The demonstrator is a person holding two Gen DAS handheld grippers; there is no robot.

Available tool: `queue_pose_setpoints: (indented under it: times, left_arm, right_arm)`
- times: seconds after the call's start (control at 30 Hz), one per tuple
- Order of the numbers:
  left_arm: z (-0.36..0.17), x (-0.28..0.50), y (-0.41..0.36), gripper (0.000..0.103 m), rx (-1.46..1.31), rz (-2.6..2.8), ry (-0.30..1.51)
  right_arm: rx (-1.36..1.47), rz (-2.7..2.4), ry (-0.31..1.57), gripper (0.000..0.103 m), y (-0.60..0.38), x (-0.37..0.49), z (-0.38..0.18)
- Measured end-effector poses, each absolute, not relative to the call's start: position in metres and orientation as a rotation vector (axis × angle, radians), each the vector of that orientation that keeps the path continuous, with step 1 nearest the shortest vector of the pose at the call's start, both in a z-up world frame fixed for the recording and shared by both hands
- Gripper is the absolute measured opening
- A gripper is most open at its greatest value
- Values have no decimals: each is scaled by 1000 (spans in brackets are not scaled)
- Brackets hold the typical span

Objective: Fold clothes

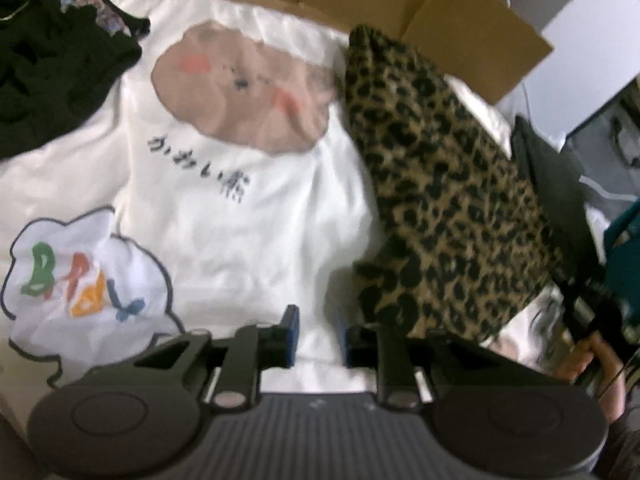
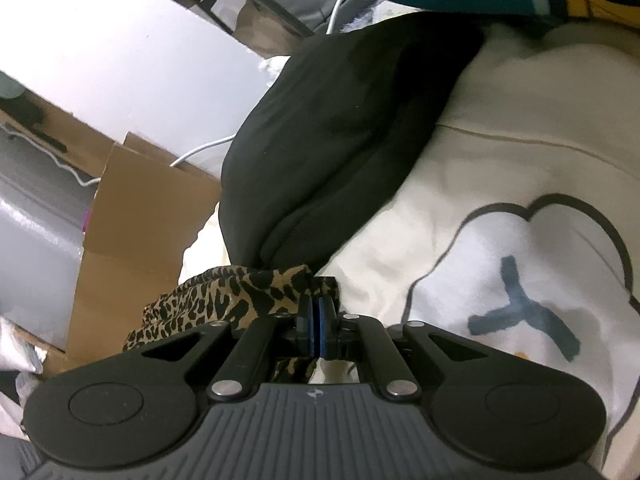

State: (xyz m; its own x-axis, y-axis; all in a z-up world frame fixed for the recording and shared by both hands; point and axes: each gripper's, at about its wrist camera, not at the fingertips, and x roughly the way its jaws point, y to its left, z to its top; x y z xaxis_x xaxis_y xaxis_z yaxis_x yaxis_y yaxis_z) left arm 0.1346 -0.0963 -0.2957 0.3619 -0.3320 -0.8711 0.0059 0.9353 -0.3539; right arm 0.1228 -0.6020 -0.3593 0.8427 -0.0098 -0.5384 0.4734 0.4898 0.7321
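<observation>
Pinching a bunched corner of the leopard-print garment (image 2: 224,300), the right gripper (image 2: 318,320) has its blue pads pressed together on the cloth, and a fold of black fabric (image 2: 320,152), perhaps the garment's lining or another piece, seems caught in the same grip. Holding it by one corner like this probably serves to lift the piece clear and let its weight draw it straight before a fold.

The left gripper (image 1: 316,334) stands partly spread with nothing between its pads, poised over the white bear-print shirt (image 1: 240,184). I judge it is free to reach for another edge of the leopard cloth.

Taking that bear-print shirt as the landmark: the leopard-print garment lies along the shirt's right side in the left wrist view, overlapping its edge. Its long axis runs from a narrow end near the cardboard box (image 1: 460,16), beyond the shirt, down to a broad end near the left gripper. It slopes from far to near and leans rightward toward the person's hand (image 1: 596,360) that grips the other tool. It looks raised off the bedding, hanging as a taut panel and not lying flat, though blur makes this uncertain.

A dark crumpled garment (image 1: 60,80) lies off the shirt's far left corner. A cream top with coloured letters (image 1: 88,276) lies at the shirt's near left.
</observation>
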Motion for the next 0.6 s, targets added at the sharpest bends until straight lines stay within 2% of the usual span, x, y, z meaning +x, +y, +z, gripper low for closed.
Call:
queue_pose_setpoints:
  times: [0.13,0.17,0.2,0.23,0.27,0.33,0.6]
  left_arm:
    - [-302,140,-108,43,-369,-260,1180]
    - [-304,141,-111,52,-379,-267,1181]
    - [-308,142,-116,57,-367,-259,1180]
    - [-312,143,-120,57,-355,-250,1182]
    - [-318,144,-124,57,-344,-237,1196]
    - [-327,144,-127,57,-360,-235,1217]
    - [-343,142,-122,57,-452,-259,1197]
  right_arm:
    - [1074,-330,498,3,-606,110,-361]
    - [1085,-332,490,4,-608,107,-360]
    - [1091,-334,485,5,-610,104,-360]
    - [1094,-334,482,12,-612,103,-359]
    - [1096,-333,482,27,-614,102,-359]
    - [1106,-318,476,39,-616,103,-358]
    - [1004,-270,571,40,-610,141,-355]
